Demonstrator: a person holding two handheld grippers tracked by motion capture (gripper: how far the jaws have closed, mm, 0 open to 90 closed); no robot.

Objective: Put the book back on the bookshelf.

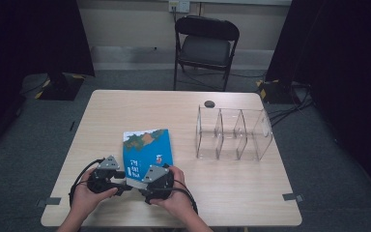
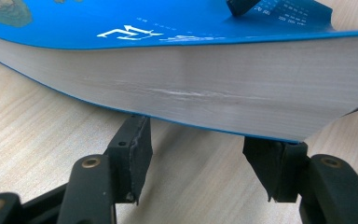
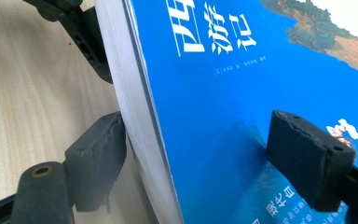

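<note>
- The left hand (image 1: 88, 193) comes up from the bottom of the high view and holds the left gripper (image 1: 110, 173).
- The right hand (image 1: 176, 195) holds the right gripper (image 1: 147, 180) just beside it.
- In the left gripper view, the two black jaws stand wide apart, with nothing between them.
- In the right gripper view, the jaws are apart too, one on each side of something.
</note>
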